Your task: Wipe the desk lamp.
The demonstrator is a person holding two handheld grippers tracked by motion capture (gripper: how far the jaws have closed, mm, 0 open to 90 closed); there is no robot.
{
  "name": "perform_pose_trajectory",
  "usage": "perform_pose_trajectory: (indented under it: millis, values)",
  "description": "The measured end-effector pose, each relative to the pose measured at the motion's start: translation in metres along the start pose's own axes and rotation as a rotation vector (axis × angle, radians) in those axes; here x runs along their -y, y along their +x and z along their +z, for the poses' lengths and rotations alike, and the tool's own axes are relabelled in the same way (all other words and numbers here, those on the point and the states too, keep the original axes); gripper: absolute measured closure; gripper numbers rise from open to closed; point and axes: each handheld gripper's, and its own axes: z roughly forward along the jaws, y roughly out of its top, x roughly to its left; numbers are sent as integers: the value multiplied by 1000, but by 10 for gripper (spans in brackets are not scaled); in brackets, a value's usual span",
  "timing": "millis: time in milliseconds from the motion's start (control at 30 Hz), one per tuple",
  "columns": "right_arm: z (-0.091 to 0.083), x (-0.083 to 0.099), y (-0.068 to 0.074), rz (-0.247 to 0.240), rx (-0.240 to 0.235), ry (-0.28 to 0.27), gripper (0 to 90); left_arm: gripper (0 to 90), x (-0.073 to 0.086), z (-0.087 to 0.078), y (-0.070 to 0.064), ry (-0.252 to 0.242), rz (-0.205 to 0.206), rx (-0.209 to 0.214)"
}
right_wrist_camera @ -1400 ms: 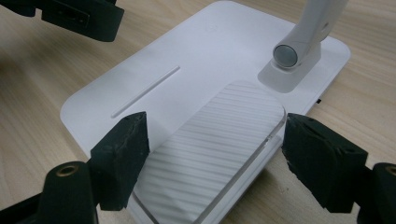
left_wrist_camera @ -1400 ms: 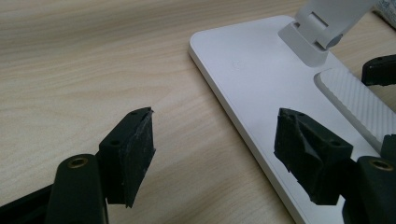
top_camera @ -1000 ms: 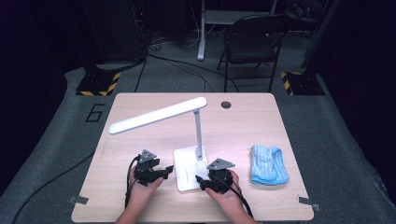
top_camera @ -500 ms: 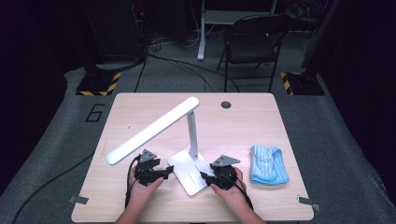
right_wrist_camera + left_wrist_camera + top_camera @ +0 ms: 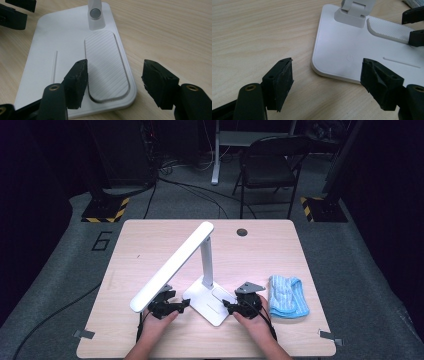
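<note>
1. One white folding desk lamp (image 5: 200, 270), one folded blue striped cloth (image 5: 288, 295) and two black tools rest on the light wooden desk (image 5: 260, 245).
2. The lamp stands near the desk's front middle: flat rectangular base (image 5: 352, 50), upright stem, long head tilted down to the left.
3. The left tool (image 5: 327, 82) is spread apart at the base's corner.
4. The right tool (image 5: 115, 82) is spread apart over the base's ribbed pad (image 5: 105, 62).

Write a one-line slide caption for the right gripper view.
Open right gripper straddling the near corner of the white lamp base, its jaws flanking the ribbed pad on a wooden table.
</note>
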Motion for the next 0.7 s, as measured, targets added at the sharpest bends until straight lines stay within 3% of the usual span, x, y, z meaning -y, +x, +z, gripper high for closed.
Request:
perform_pose_trajectory:
  millis: [133, 367, 467, 700]
  values:
    - [-14, 2, 2, 10, 9, -25, 361, 255, -2, 3, -1, 6, 6, 13]
    - [-28, 16, 19, 23, -38, -24, 323, 229, -5, 9, -3, 30, 17, 34]
    - [-30, 20, 25, -3, -54, -14, 307, 227, -5, 12, -4, 34, 21, 40]
    - [-28, 25, 33, 21, -75, -1, 298, 227, -7, 15, -4, 41, 26, 46]
